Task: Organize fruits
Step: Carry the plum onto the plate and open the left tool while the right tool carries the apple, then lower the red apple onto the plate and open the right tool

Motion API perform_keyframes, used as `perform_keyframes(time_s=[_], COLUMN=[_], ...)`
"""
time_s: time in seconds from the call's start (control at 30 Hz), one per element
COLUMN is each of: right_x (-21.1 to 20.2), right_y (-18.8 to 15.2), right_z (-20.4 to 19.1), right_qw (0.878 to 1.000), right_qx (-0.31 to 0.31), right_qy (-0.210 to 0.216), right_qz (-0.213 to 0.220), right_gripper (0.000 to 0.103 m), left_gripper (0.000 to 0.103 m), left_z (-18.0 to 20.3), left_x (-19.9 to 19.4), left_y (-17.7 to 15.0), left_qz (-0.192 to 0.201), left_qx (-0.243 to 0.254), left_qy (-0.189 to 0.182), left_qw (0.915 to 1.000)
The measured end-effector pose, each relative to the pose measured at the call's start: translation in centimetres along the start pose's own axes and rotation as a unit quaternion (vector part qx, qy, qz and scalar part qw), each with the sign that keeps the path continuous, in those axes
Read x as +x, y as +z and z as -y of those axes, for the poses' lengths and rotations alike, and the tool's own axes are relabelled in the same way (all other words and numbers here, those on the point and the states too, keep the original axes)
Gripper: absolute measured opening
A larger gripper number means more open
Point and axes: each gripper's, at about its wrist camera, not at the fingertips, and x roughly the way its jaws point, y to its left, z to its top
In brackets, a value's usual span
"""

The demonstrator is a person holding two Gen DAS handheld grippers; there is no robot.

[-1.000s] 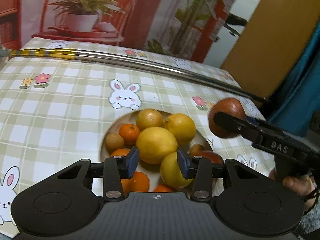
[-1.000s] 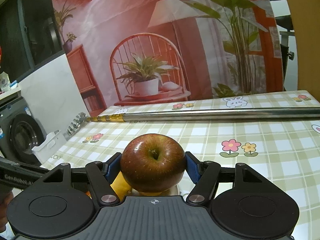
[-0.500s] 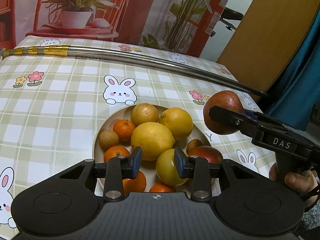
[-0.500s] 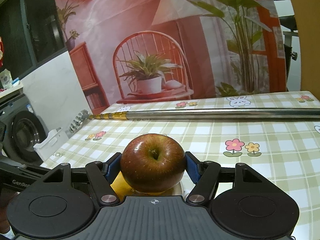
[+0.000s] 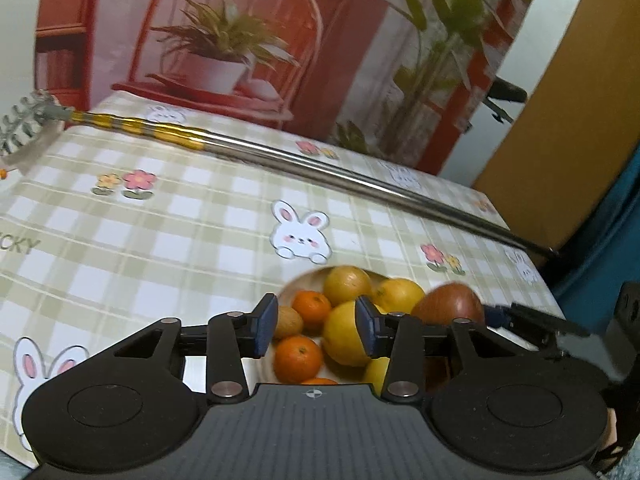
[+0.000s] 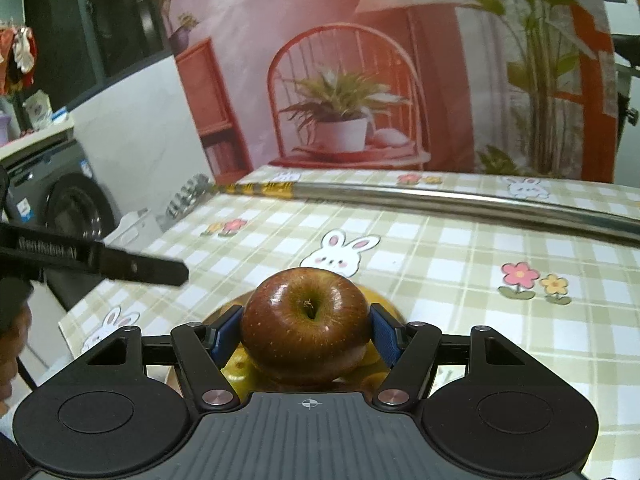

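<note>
The right gripper (image 6: 306, 330) pinches a red apple (image 6: 305, 322) above the fruit plate (image 5: 294, 286). The left gripper (image 5: 312, 326) hangs spread and empty; the blurred fruit beneath looks like lemons (image 5: 344, 334).

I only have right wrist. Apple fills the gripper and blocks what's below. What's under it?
Observer: Left wrist view shows a plate piled with citrus; the apple hangs at its right edge.
Operator: Which fruits?
Observer: Lemons, small oranges, and one small brown fruit on the left side.
Operator: Left gripper holding anything?
Observer: No. The left gripper is open, nothing between its pads, aimed over the pile.
Operator: Right grip secure?
Observer: In your own view, the right gripper has both blue pads against the apple's sides.
</note>
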Motion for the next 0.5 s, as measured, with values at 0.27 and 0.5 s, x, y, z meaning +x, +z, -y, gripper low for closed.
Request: perform_keyframes(time_s=[0.27, 0.5], right_x=[0.63, 0.63], right_y=[0.10, 0.54], right_z=[-0.34, -0.80], right_qw=[1.000, 1.000], right_qx=[0.000, -0.009], right_qy=[-0.008, -0.023], right_qz=[-0.015, -0.018], right_gripper=[0.063, 0.066], left_gripper=[0.053, 0.063], left_z=[-0.72, -0.77], left_x=[-0.45, -1.06], left_y=[0.32, 0.18], left_qz=[0.011, 0.019], left_qx=[-0.013, -0.004], left_qy=[0.014, 0.019], left_qw=[0.9998, 0.9996])
